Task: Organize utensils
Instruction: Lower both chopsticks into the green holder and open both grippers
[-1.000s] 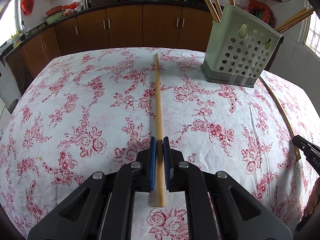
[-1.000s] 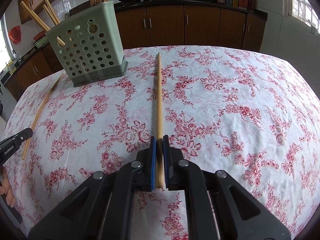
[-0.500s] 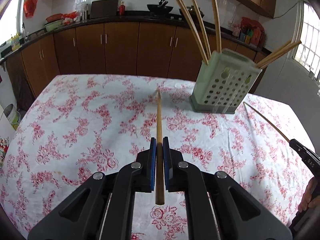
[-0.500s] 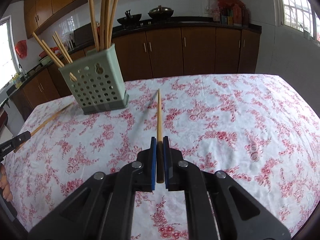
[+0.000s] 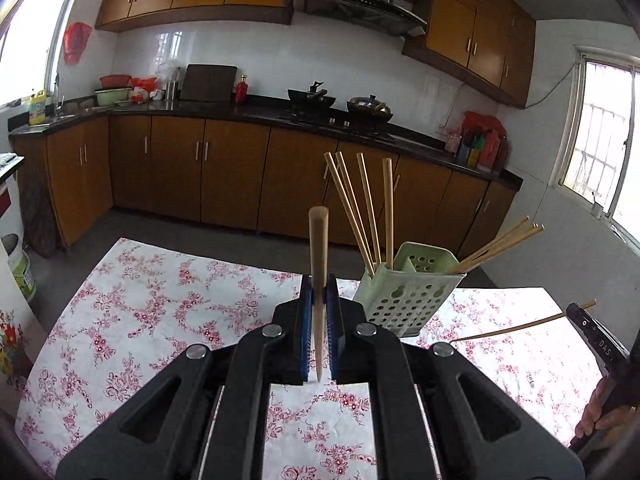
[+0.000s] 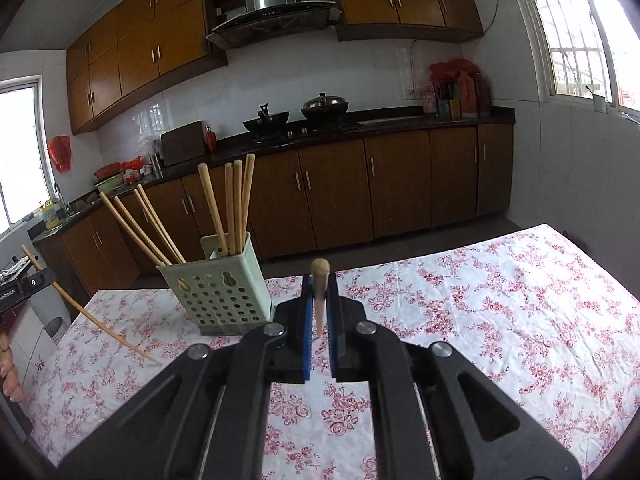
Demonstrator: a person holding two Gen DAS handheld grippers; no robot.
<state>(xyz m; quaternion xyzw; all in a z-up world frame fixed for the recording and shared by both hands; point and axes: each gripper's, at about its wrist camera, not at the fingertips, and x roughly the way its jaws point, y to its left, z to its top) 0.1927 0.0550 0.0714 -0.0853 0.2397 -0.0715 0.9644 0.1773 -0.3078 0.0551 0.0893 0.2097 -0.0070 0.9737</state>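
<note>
both my left gripper point(image 5: 319, 332) and right gripper point(image 6: 319, 316) clamp a chopstick point(image 5: 319, 280) each, lifted; next, drop them into the green holder point(image 6: 224, 292) at ten o'clock.

My left gripper point(image 5: 319, 328) and right gripper point(image 6: 319, 320) look alike: matte black angular linkage arms, round silver pivot screws, blue ribbed pads point(image 5: 306, 332) lining each finger, triangular cut-outs in the outer arms.

Pale green holder point(image 5: 408, 304), tan chopsticks point(image 5: 362, 204), red-rose white tablecloth point(image 5: 160, 312), blue-padded fingers point(image 5: 306, 332).
</note>
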